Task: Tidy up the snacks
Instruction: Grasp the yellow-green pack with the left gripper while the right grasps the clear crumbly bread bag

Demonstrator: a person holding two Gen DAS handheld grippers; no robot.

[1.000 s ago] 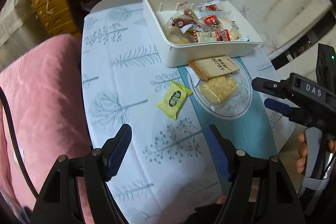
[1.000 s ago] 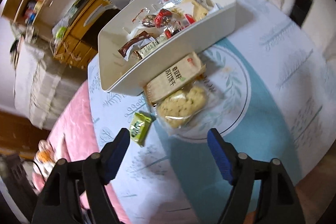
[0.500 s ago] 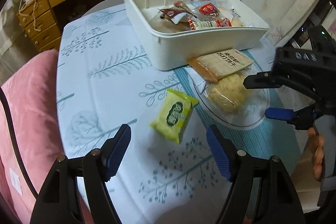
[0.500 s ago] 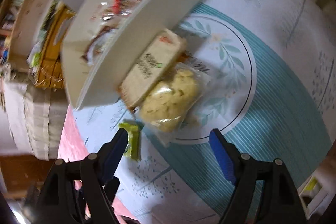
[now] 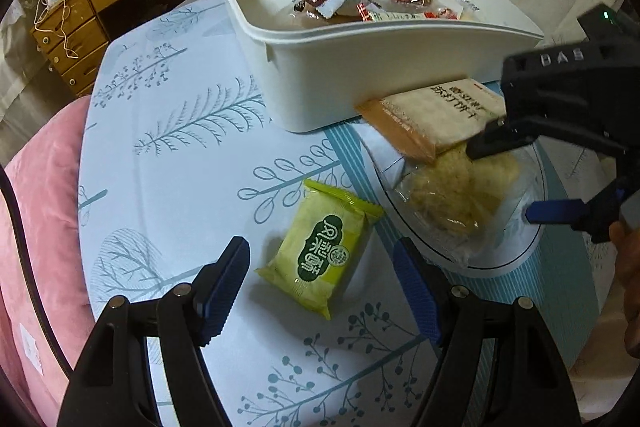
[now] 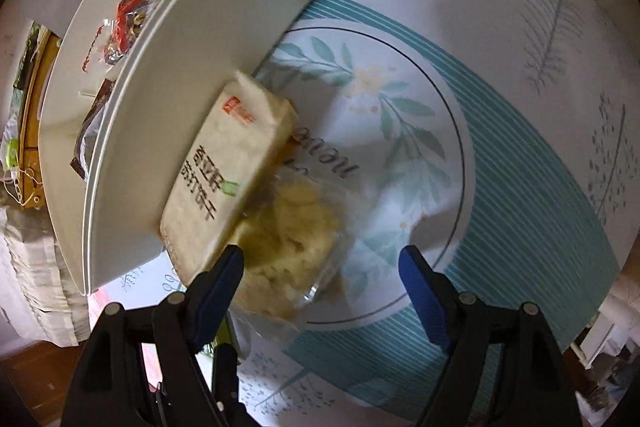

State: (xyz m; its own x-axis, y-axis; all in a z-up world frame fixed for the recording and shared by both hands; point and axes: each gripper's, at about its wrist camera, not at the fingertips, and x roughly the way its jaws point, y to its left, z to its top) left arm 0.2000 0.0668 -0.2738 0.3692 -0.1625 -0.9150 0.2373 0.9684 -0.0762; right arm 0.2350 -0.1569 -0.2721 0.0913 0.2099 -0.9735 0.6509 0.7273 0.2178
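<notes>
White bin touches cracker pack; pink cushion alongside.

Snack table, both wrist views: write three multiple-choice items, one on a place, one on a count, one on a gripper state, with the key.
1. Where does the yellow-green packet lie?
A. in the white bin
B. on the tablecloth, in front of the left gripper
C. on the pink cushion

2. How many snack packs lie outside the white bin?
A. one
B. three
C. five

3. How is the right gripper?
A. open, nothing clamped
B. shut on the cracker pack
C. shut on the bin rim

Key: 1 B, it lies between the left gripper's open fingers' line; 2 B, the packet, the cracker pack, the clear-wrapped pastry; 3 A, its fingers stand apart over the pastry.
</notes>
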